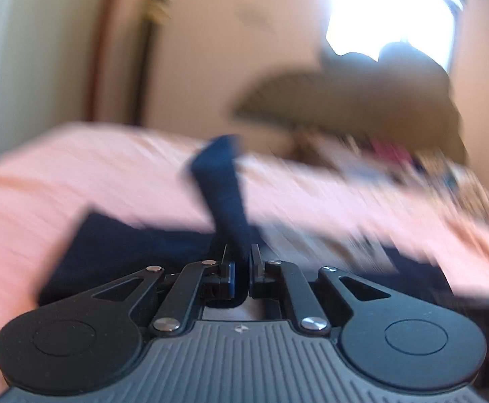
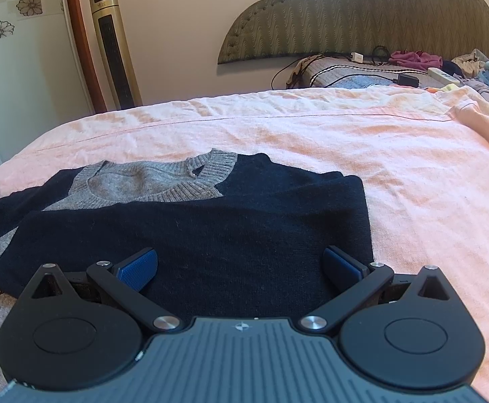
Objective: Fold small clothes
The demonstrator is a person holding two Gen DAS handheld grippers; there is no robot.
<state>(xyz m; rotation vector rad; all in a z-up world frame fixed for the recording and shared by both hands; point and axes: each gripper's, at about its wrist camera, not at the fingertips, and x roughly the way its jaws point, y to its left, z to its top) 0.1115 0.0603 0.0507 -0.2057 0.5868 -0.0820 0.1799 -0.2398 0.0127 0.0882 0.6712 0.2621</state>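
Left gripper (image 1: 241, 268) has its fingers pinched tight on the sweater's (image 2: 210, 235) navy sleeve (image 1: 222, 184) sticking out ahead of them, right gripper (image 2: 239, 268) spread wide, holding nothing, just over the folded body on the bed (image 2: 395, 168), so I'd lay that sleeve across flat.

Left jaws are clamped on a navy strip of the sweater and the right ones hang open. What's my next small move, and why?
Probably carry the left gripper with its navy sleeve across onto the sweater body. The right gripper hovers open over a side already folded in, while the left-hand part looks spread out on the pink bedspread.
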